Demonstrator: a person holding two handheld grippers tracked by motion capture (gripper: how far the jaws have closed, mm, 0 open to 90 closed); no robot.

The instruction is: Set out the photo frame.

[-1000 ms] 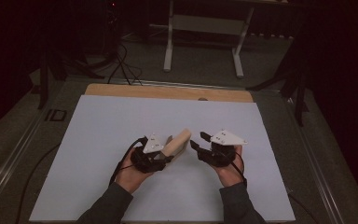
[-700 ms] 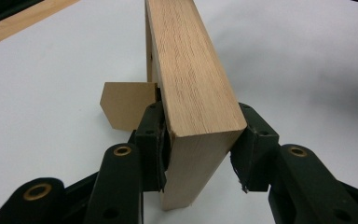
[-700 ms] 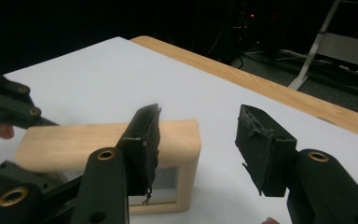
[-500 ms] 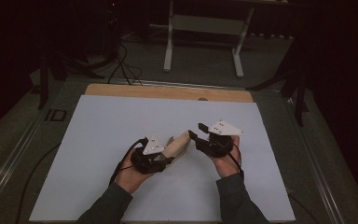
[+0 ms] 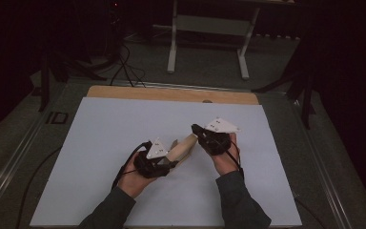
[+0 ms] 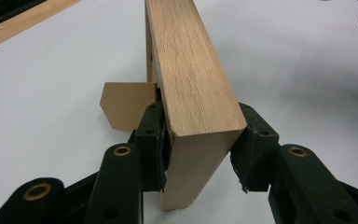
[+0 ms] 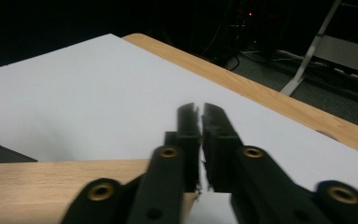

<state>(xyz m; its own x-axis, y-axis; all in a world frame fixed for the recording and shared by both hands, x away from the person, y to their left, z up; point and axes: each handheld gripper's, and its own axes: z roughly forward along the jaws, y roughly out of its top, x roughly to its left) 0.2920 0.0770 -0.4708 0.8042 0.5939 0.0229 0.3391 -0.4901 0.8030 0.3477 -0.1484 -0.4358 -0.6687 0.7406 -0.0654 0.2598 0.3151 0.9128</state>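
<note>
Wood block (image 6: pixel 193 84) sits clamped in my left gripper (image 6: pixel 200 149), right gripper (image 7: pixel 200 140) has just snapped closed, empty, above its far end; regrasp still pending.

left gripper (image 5: pixel 170 157) jaws clamped, hand low; right gripper (image 5: pixel 196 129) jaws just closed together, empty.

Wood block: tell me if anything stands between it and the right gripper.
Nothing visible does. The right gripper, its jaws just closed on nothing visible, sits at the far end of the block; the left gripper clamps the near end.
</note>
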